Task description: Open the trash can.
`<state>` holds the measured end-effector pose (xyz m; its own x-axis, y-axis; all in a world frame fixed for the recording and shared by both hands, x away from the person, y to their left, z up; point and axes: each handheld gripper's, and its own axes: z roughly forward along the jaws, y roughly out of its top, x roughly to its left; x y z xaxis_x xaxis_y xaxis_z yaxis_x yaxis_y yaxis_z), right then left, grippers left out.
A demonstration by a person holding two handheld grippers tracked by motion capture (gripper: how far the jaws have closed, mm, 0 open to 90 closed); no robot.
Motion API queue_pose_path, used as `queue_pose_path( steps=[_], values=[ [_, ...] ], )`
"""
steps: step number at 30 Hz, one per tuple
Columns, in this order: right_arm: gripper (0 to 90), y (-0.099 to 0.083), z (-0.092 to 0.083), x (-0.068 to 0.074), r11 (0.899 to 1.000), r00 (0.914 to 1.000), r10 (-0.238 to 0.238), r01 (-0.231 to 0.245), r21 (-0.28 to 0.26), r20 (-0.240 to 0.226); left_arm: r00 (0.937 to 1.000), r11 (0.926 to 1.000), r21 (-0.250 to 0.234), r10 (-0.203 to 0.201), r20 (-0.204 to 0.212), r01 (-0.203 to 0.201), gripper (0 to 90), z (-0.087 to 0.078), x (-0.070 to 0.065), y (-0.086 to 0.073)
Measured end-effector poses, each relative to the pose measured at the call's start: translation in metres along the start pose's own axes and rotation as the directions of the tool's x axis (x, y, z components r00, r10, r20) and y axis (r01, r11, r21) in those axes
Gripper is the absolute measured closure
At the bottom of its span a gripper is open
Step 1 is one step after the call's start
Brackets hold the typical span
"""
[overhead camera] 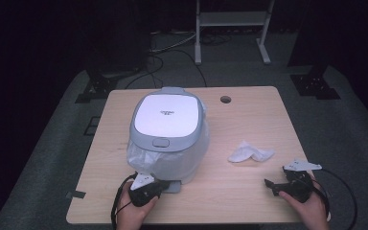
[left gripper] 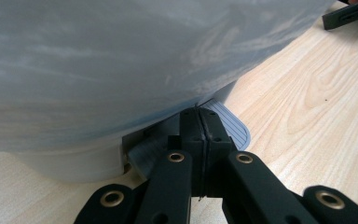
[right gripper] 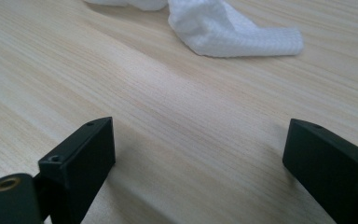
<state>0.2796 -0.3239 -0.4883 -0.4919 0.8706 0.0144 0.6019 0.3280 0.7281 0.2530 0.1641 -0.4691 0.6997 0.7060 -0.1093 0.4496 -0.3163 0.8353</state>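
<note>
The left gripper (left gripper: 199, 122) sits at the table's (overhead camera: 249, 201) near edge, jaws clenched with nothing between them, tips resting on the ribbed grey pedal (left gripper: 228, 122) at the foot of the bin (overhead camera: 168, 136). The bin stands directly ahead, lid down, a clear liner bag (overhead camera: 191, 155) draped over its sides; its contents are hidden. Bare wood lies open toward the right gripper (right gripper: 198, 163), which rests level, jaws spread wide, crumpled white tissue (right gripper: 233, 28) just ahead.
</note>
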Motion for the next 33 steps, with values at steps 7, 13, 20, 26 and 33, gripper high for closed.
queue_pose_path(
  steps=[7,13,20,26,33],
  values=[
    [7.9,0.0,0.0,-0.0001,1.0,1.0,0.001,-0.001,0.0,0.001,1.0,1.0,-0.003,-0.001,-0.003,0.001,90.0,0.001,-0.0005,-0.0014],
    [7.9,0.0,0.0,-0.0001,1.0,1.0,0.001,-0.001,0.0,0.001,0.9999,0.9999,-0.001,-0.013,0.005,0.013,90.0,0.002,0.0005,-0.0024],
    [7.9,0.0,-0.0001,-0.0001,1.0,1.0,0.0,0.0,0.0,0.001,1.0,0.9999,0.016,-0.004,-0.006,0.004,90.0,0.0045,-0.0005,-0.0037],
    [7.9,0.0,0.0,-0.0001,1.0,1.0,0.0,0.0,0.0,0.001,0.9992,0.9987,0.03,-0.041,0.005,0.041,90.0,0.0076,-0.0028,-0.0062],
    [7.9,0.0,0.0,-0.0001,1.0,1.0,0.0,0.0,0.0,0.001,0.9993,0.9986,0.036,-0.038,-0.001,0.038,90.0,0.0095,-0.0031,-0.0069]
  ],
)
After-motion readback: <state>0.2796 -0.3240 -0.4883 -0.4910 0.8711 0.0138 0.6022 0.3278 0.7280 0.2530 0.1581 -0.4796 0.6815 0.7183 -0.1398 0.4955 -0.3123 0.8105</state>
